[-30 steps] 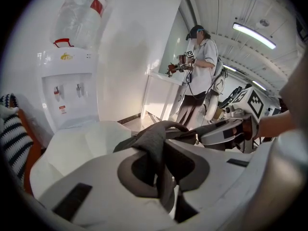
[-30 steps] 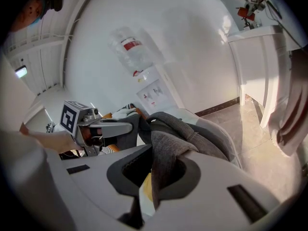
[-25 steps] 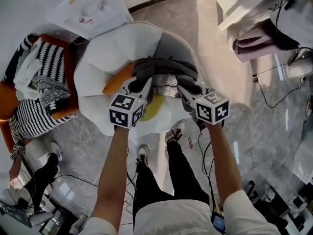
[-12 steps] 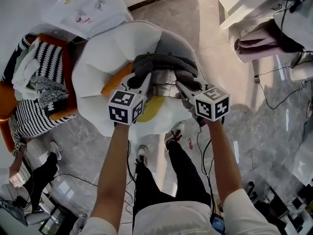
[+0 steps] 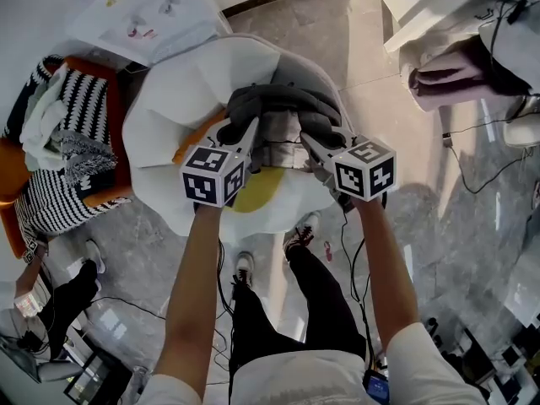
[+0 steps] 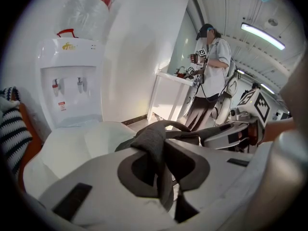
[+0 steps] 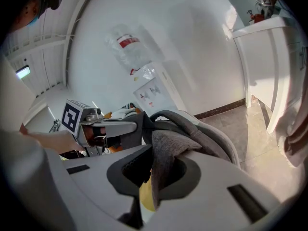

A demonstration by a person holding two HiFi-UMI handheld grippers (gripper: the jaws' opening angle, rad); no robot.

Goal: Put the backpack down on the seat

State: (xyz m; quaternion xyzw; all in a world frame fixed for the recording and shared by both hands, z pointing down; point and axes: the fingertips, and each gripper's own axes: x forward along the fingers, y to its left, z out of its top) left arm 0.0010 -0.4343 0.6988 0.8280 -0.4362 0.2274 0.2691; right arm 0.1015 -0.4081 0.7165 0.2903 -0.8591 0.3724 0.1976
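A grey backpack (image 5: 278, 108) hangs over the white, shell-shaped seat (image 5: 173, 91), which has a yellow cushion (image 5: 255, 189) at its front. My left gripper (image 5: 250, 135) is shut on a grey strap (image 6: 152, 146) at the pack's left side. My right gripper (image 5: 313, 145) is shut on a fold of grey fabric (image 7: 166, 153) at its right side. In the left gripper view the right gripper (image 6: 231, 134) shows across the pack. The right gripper view shows the left gripper (image 7: 111, 127) in the same way. The pack's underside is hidden, so I cannot tell whether it touches the seat.
An orange chair piled with black-and-white striped cloth (image 5: 67, 142) stands left of the seat. A white water dispenser (image 5: 143, 15) is behind it. At the upper right is a white table (image 5: 422, 7), with cables (image 5: 472, 167) on the floor. A person (image 6: 209, 76) stands by a counter.
Both grippers have carried the backpack a little farther over the seat, toward its back, and slightly lower. Their grips on it look the same.
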